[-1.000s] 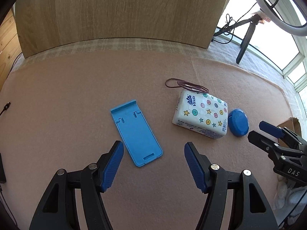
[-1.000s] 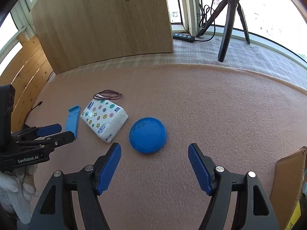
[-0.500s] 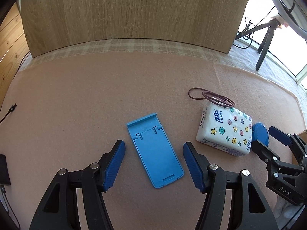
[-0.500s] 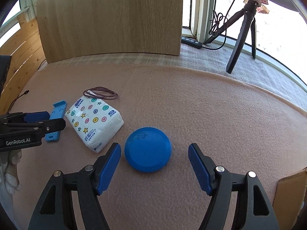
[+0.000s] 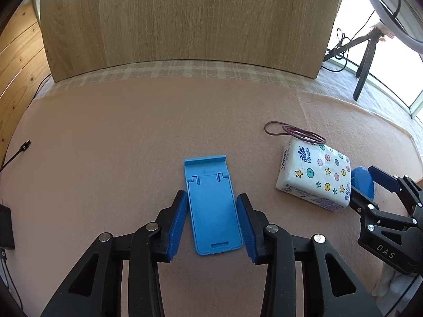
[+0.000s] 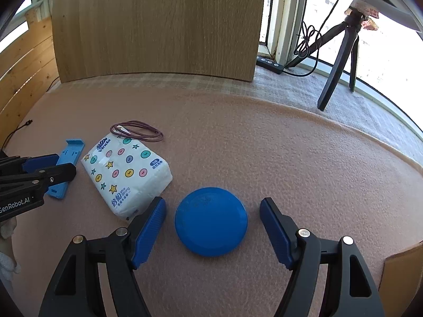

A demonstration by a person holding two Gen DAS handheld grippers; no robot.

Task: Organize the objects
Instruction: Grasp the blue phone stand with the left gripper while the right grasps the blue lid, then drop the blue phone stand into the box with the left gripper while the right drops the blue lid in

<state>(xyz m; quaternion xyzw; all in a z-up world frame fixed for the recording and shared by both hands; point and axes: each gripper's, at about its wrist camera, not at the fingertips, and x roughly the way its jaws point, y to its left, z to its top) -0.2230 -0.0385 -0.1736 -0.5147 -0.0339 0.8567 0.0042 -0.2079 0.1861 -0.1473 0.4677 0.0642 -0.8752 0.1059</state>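
- Left wrist view: we see our left gripper [image 5: 211, 222] straddling the flat blue phone stand [image 5: 212, 208], pads at its edges; whether they pinch it, we cannot tell.
- Right wrist view: our right gripper [image 6: 212, 224] spread wide around the blue disc [image 6: 211, 221], tissue pack [image 6: 127, 170] just left.

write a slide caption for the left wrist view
Left tool straddles the flat blue phone stand on the pink mat, fingers close beside its long edges.
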